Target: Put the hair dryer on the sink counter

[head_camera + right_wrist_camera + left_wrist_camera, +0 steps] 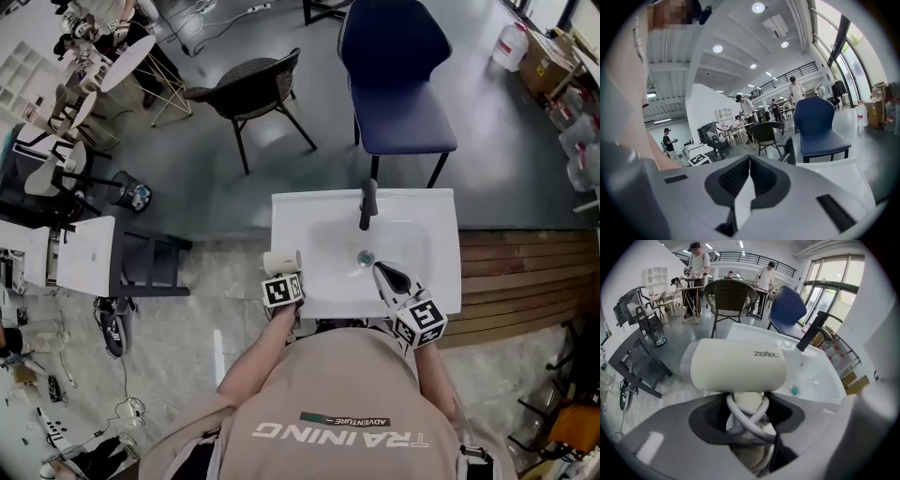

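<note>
The left gripper's (pixel 746 414) jaws are clamped on the handle (pixel 749 401) of the hair dryer (pixel 736 366), with the grey cord (pixel 738 422) looped round the handle and caught between them. The cream barrel sits just beyond the jaw tips and lies crosswise to them, its long axis running side to side in the left gripper view, with the lettered end towards the basin.

From the head view, the hair dryer (pixel 280 262) hangs at the front left edge of the sink counter (pixel 291 211), partly over the rim and just ahead of the left gripper (pixel 285 277). I cannot tell whether it touches the counter yet.

The landing strip left of the basin looks narrow, so the barrel probably needs setting down along that strip, clear of the bowl and the faucet (pixel 368 202).

The right gripper (pixel 390 278), jaws together and empty, points over the basin's front right, well apart from the dryer.
</note>
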